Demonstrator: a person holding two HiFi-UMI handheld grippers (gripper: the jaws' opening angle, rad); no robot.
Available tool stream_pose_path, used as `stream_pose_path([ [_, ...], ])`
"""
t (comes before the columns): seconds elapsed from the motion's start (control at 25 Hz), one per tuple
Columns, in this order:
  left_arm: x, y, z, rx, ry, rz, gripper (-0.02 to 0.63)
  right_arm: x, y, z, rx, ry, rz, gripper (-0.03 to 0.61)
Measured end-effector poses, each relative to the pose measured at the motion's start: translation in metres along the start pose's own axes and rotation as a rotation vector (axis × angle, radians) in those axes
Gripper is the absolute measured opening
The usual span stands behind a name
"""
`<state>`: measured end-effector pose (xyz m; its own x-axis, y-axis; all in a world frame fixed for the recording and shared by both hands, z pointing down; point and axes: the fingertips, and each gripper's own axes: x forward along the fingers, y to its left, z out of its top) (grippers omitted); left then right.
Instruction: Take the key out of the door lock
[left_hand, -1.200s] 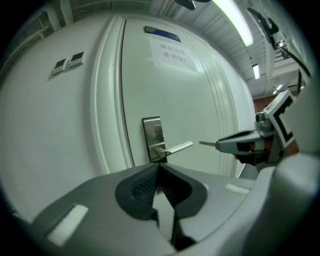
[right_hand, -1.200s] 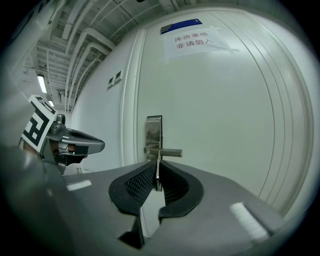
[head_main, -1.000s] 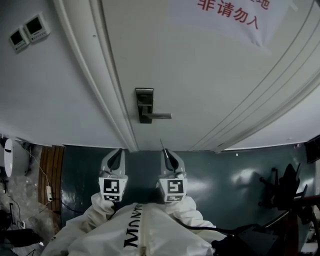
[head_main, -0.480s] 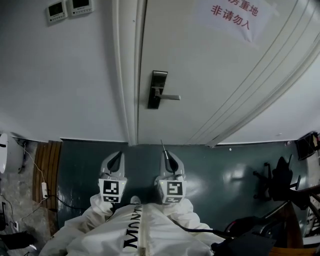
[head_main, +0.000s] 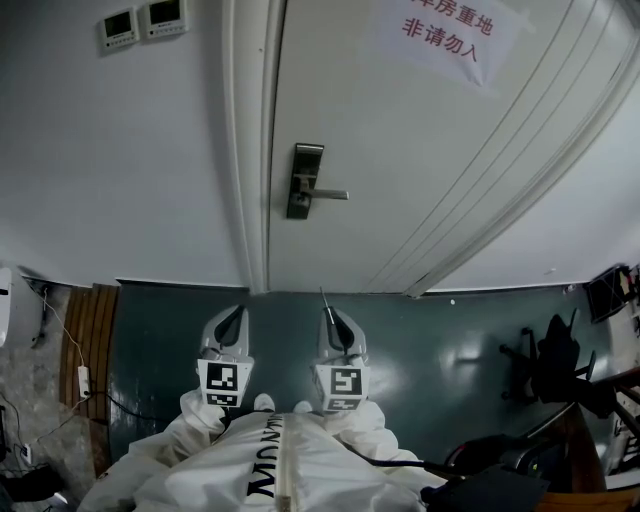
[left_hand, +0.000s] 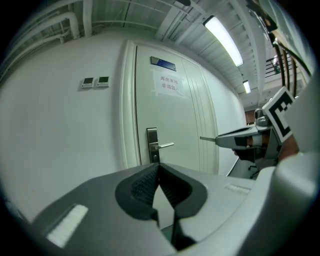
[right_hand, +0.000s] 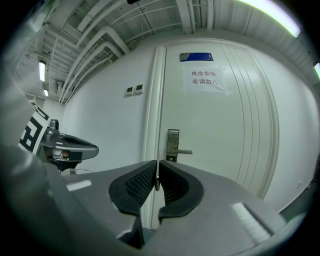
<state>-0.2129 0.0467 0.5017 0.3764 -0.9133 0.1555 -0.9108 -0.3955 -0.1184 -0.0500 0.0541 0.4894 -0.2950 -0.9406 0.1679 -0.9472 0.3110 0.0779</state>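
Lower centre of the head view: the left gripper (head_main: 230, 320) is pressed together, with nothing between the jaws. Beside it, the right gripper (head_main: 330, 316) is pinched on a thin metal piece, judged to be the key (head_main: 323, 298).

Removal is judged done. No key can be made out at the door lock (head_main: 303, 181), mid-frame and well apart.

Further off, a dark glossy floor (head_main: 430, 330), a white door (head_main: 400, 150) and wall (head_main: 120, 150), and a paper notice (head_main: 447, 35) at upper right are noted.

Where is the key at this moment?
In the head view, the key is out of the lock, pinched in the jaws of the right gripper, its thin blade pointing at the door, below the lock plate.
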Motion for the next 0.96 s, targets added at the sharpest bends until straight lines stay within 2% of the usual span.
stream_pose_path([
  [0.32,0.011,-0.023,0.015,0.011,-0.011,0.011,0.0,-0.008,-0.025,0.001,0.003,-0.009,0.022,0.023],
  [0.68,0.025,-0.053,0.021,0.029,-0.01,-0.03,0.0,-0.016,-0.048,-0.003,0.018,-0.007,0.016,0.023],
  [0.96,0.031,-0.057,0.021,0.021,-0.007,-0.041,0.0,-0.015,-0.052,-0.002,0.01,-0.015,0.019,0.023],
])
